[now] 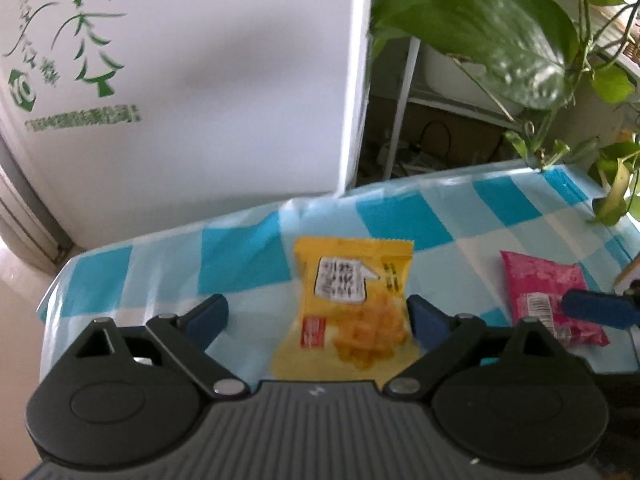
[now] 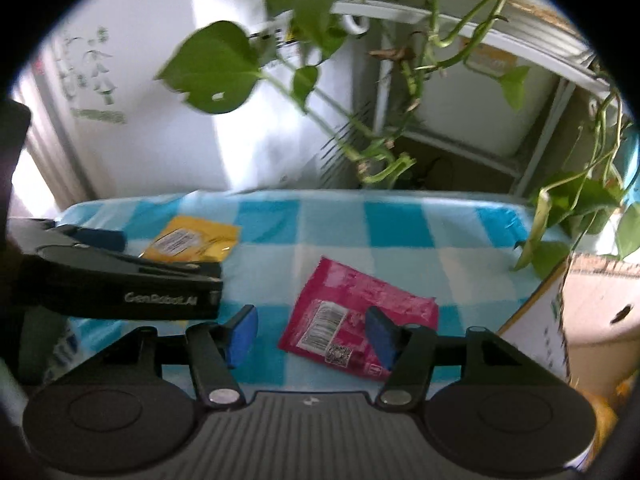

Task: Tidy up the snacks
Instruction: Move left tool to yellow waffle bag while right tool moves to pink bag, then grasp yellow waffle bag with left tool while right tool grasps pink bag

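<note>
our left hand-held gripper [image 1: 318,322] tilts down, released, straddling the yellow snack packet [image 1: 348,304] on the desk [image 1: 160,272]; our right hand-held gripper [image 2: 310,332], tilted likewise, hangs unclenched over the pink snack packet [image 2: 352,312].

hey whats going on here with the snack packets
A person is sorting snacks with a hand-held claw in each hand, on a table with a blue checked cloth. The left claw is open around the yellow snack packet, which lies flat on the cloth. The right claw is open over the pink snack packet, also lying flat. Neither packet looks gripped or lifted yet. A cardboard box stands at the right edge, perhaps where they will go.
</note>
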Demonstrator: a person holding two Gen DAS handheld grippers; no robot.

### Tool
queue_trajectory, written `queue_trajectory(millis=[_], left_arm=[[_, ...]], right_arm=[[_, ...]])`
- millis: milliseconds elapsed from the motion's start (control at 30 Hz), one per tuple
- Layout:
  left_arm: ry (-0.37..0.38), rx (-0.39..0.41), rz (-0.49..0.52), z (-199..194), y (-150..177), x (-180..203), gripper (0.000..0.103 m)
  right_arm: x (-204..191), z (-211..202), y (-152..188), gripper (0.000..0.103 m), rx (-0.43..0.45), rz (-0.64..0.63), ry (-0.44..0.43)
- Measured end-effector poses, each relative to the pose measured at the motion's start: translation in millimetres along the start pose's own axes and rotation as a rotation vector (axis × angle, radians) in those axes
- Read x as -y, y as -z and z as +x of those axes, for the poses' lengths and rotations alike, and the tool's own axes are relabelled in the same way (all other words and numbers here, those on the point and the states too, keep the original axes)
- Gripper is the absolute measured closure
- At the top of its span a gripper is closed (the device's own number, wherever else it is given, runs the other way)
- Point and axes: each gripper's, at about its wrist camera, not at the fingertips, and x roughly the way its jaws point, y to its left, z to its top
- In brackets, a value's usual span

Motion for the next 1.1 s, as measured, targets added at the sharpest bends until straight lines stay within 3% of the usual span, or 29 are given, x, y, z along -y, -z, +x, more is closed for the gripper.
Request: queue_trajectory(millis=[133, 233, 300, 600, 967, 1100], left_arm=[[0.019, -0.023, 0.004, -1.4, -4.8, -14.4, 0.01], [0.034, -0.014, 0.052, 1.3, -5.0, -15.7, 0.004], [0.042, -0.014, 0.049, 1.9, -3.4, -22.1, 0.0], [0.074, -0.002, 0.073, 2.4, -5.3, -25.8, 0.0], [0.102, -0.012, 0.098, 2.6, -8.5, -28.2, 0.0], [0.097, -0.011, 0.097, 3.5, -8.7, -26.7, 0.0]], right_arm=[[3.9, -13.6, -1.5, 0.037, -0.044, 0.045, -0.155], [12.0, -17.6, -6.6, 0.036, 0.003, 0.048, -0.106], [16.3, -15.0, -9.3, 0.029, 0.021, 0.03, -0.062], [23.4, 16.9, -14.0, 0.018, 0.024, 0.085, -0.003], [10.5, 1.8, -5.2, 0.016, -0.2, 0.013, -0.196], [-0.7, -0.9, -0.4, 0.016, -0.213, -0.098, -0.152]])
